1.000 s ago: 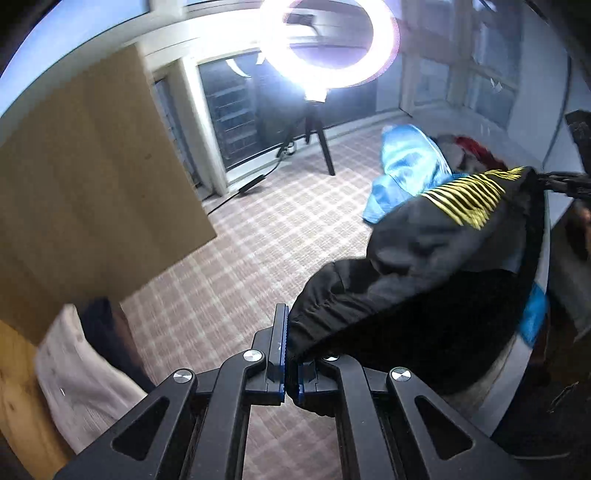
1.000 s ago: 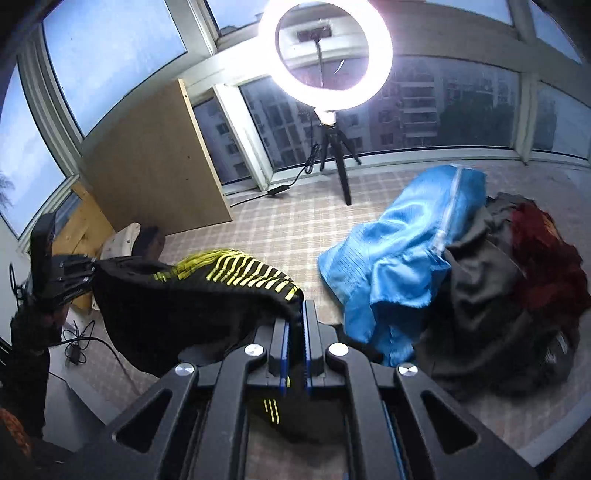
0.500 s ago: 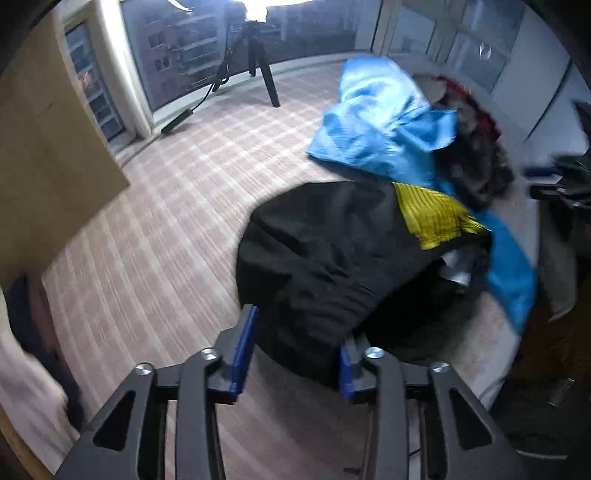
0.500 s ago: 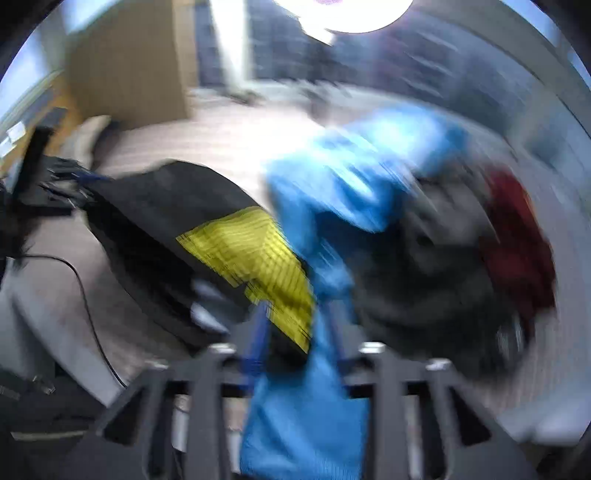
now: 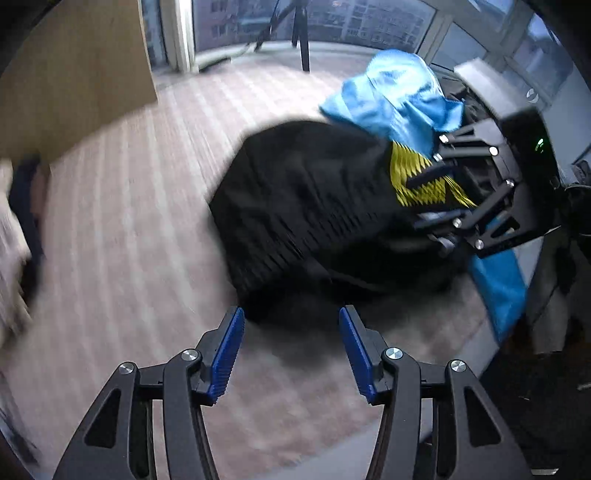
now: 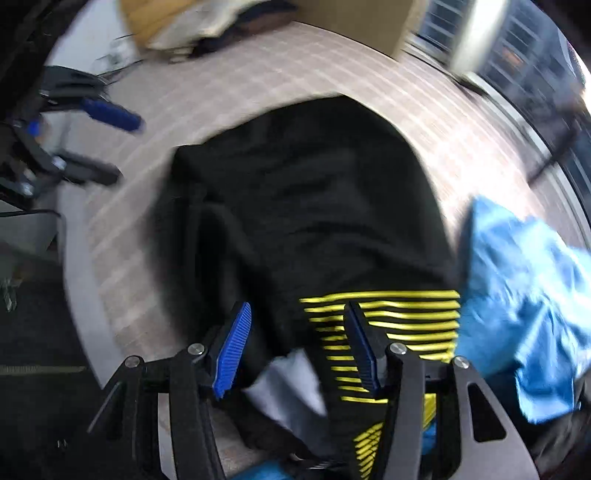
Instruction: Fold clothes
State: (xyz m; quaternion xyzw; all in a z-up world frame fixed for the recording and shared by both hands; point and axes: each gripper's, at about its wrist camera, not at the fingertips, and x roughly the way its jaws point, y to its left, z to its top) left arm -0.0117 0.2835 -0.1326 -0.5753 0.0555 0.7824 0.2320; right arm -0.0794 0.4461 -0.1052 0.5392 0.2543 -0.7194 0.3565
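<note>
Released: black garment (image 5: 310, 206) now dropped ahead of both spread, empty fingers, left gripper (image 5: 291, 350) and right gripper (image 6: 299, 343); ready for regrasping.

**A:** Both shots are pretty smeared. In the left wrist view the checked bench cover (image 5: 122, 236) streaks into stripes, and the black garment (image 5: 310, 206) has a soft, feathered edge. Only the left claw (image 5: 291, 350) looks crisp.

**B:** Right wrist view is the same: the right claw (image 6: 295, 347) is sharp, the blue cloth (image 6: 524, 295) is mush. Light is cool and dim, coming from the windows (image 5: 354, 22), with glare blowing out the cover's far right part. Black fabric swallows all detail. Heavy fisheye bend, dark corners.
</note>
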